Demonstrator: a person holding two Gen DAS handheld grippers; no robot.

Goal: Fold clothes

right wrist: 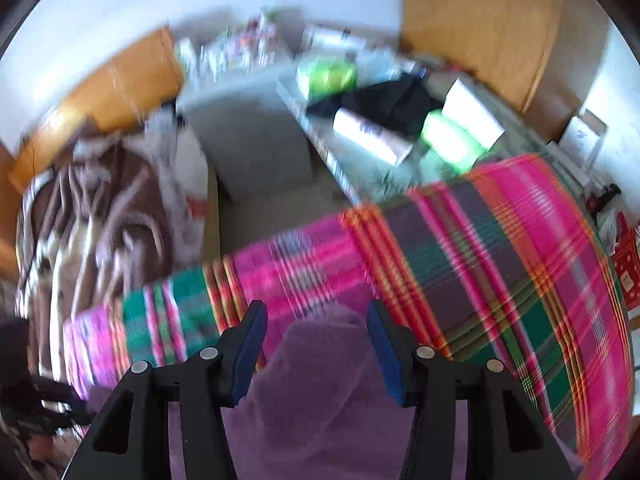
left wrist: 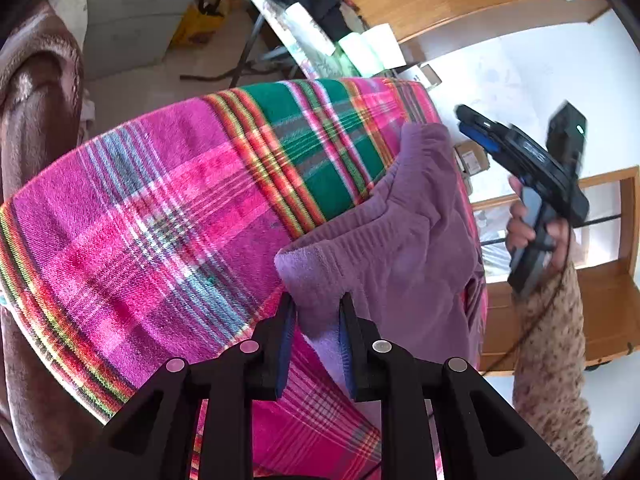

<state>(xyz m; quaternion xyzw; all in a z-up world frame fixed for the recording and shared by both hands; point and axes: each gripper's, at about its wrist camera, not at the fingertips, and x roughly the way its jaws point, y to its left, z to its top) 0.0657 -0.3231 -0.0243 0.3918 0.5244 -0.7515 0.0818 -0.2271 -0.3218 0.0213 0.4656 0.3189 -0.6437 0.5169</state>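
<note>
A purple fleece garment (left wrist: 400, 240) lies on a pink and green plaid blanket (left wrist: 160, 220) that covers the work surface. My left gripper (left wrist: 316, 304) sits low over the garment's ribbed near corner. Its fingers stand a little apart with the cloth between them, and the pads are not clamping it. My right gripper (left wrist: 464, 120) is held in the air to the right by a hand in a speckled sleeve. In the blurred right wrist view, the right gripper (right wrist: 316, 312) stands wide open above the purple garment (right wrist: 320, 380) and the plaid blanket (right wrist: 500, 260), with nothing gripped.
A cluttered side table (left wrist: 304, 28) with white boxes, green packs and a black cloth stands beyond the blanket's far edge. A brown blanket (right wrist: 100, 208) is heaped at the left. Wooden furniture (left wrist: 612, 280) and a cardboard box (left wrist: 472, 158) are at the right.
</note>
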